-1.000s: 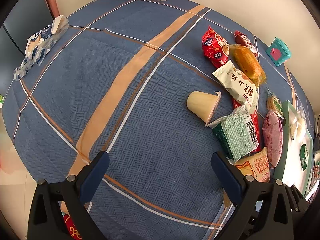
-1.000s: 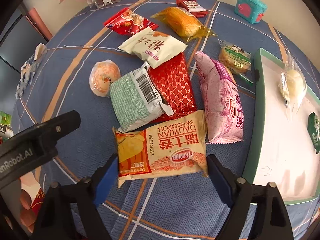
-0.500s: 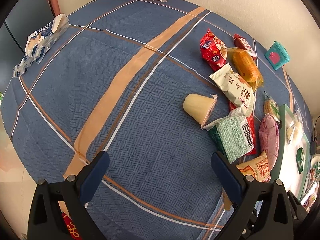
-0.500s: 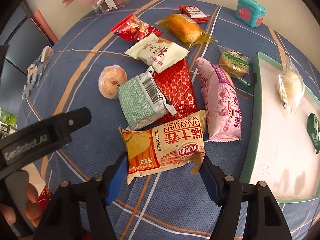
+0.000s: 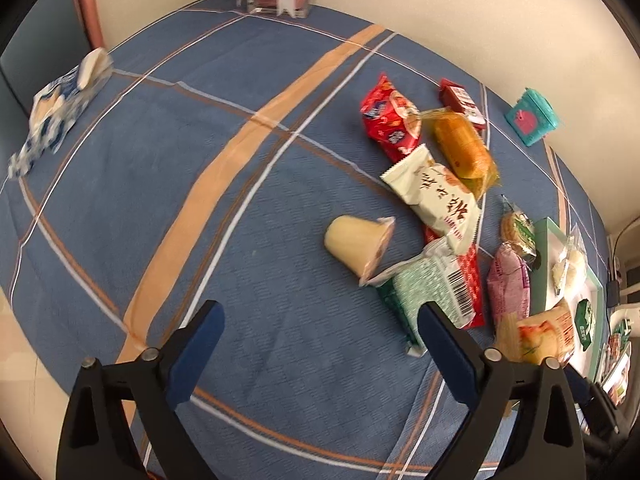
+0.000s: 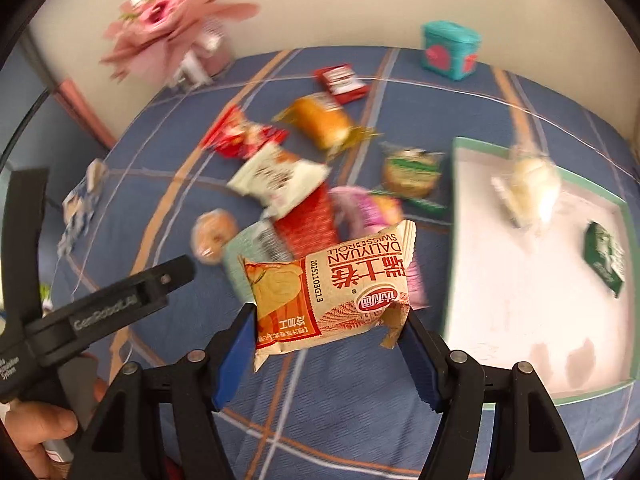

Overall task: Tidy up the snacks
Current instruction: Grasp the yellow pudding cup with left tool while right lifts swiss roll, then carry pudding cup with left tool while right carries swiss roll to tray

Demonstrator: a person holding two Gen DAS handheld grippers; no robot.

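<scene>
My right gripper (image 6: 330,332) is shut on an orange and cream Swiss roll packet (image 6: 332,284) and holds it above the blue tablecloth; the packet also shows in the left wrist view (image 5: 540,336). Right of it lies a green-rimmed white tray (image 6: 450,240) with a white wrapped bun (image 6: 528,188) and a dark green packet (image 6: 604,256) inside. Several snacks lie in a loose pile: a green packet (image 5: 432,292), a white packet (image 5: 436,196), a pudding cup (image 5: 356,244), a pink packet (image 5: 510,284). My left gripper (image 5: 320,340) is open and empty over bare cloth, left of the pile.
A teal box (image 6: 450,50) and a pink flower bouquet (image 6: 168,28) stand at the table's far edge by the wall. A blue and white packet (image 5: 60,112) lies at the far left. The left gripper's body (image 6: 92,312) shows in the right wrist view.
My right gripper closed on the Swiss roll packet and lifted it off the cloth. The left gripper drew back slightly and stayed open.
</scene>
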